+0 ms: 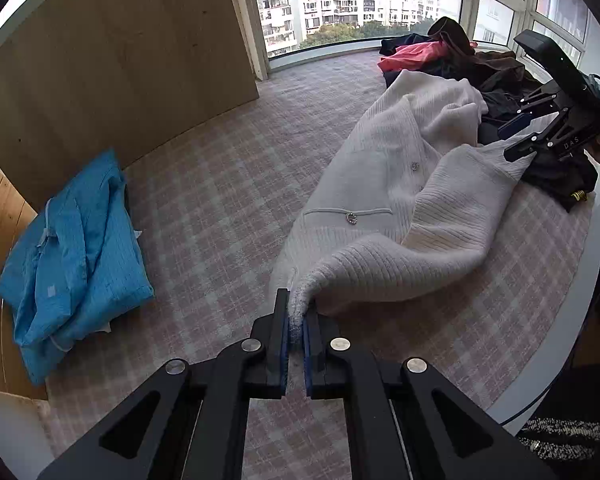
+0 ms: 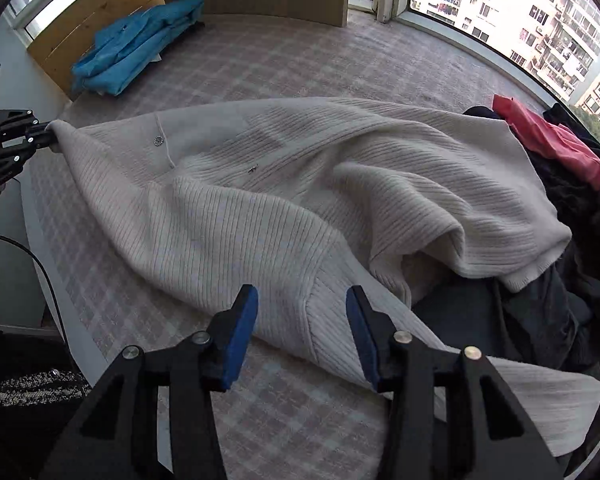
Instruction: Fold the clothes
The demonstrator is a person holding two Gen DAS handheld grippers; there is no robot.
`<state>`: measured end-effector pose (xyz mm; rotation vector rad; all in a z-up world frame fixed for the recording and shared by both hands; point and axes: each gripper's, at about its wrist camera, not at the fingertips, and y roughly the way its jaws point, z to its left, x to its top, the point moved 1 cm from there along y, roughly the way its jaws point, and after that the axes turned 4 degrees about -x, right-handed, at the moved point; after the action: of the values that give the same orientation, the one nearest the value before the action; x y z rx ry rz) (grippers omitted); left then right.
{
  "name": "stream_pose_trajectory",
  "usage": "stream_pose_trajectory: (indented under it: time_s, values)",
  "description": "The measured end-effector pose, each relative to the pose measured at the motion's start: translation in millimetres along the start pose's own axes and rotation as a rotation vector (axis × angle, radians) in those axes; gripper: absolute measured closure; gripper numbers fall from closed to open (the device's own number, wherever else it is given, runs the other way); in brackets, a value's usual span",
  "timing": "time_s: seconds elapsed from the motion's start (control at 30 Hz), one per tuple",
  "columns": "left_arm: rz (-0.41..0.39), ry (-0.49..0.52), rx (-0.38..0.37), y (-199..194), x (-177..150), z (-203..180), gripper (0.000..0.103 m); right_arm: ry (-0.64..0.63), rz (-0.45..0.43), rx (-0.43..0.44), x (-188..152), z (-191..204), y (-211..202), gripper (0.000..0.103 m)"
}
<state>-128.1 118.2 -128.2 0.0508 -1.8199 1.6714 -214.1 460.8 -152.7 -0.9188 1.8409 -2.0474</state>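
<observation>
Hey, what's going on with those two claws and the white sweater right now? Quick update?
Left claw clamped on white sweater corner. Right claw open over the knit. Sweater rumpled, unfolded. Dark clothes pile under its far edge.

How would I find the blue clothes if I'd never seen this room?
Look to the wooden panel wall at the far edge of the checked surface. The folded blue garment lies against it, alone, far from the white sweater and dark pile.

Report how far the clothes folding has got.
Done: a folded blue garment lies set aside by the wooden panel. In hand: the white knit cardigan lies spread and rumpled, not yet folded; the left gripper pinches one corner, while the right gripper stands open over the cardigan's near edge. Left: the pile of dark and pink clothes by the window.
</observation>
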Motion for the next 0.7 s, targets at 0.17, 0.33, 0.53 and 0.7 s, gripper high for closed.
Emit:
stream_pose_trajectory:
  time_s: [0.17, 0.33, 0.53, 0.7]
  values:
    - [0.019, -0.053, 0.010, 6.3, -0.1, 3.5, 0.098, -0.167, 0.081, 0.027, 36.3, 1.7, 43.4, 0.057]
    - [0.053, -0.063, 0.031, 17.0, -0.7, 3.9, 0.098, -0.268, 0.159, 0.063, 44.6, -2.0, 79.4, 0.056]
    - [0.076, -0.081, 0.059, 28.4, -0.6, 8.9, 0.098, -0.217, 0.197, 0.135, 23.0, -3.4, 70.1, 0.072]
    - [0.051, -0.046, 0.098, 29.2, 4.7, 5.0, 0.098, -0.171, 0.098, 0.077, 5.4, 6.3, 27.2, 0.095]
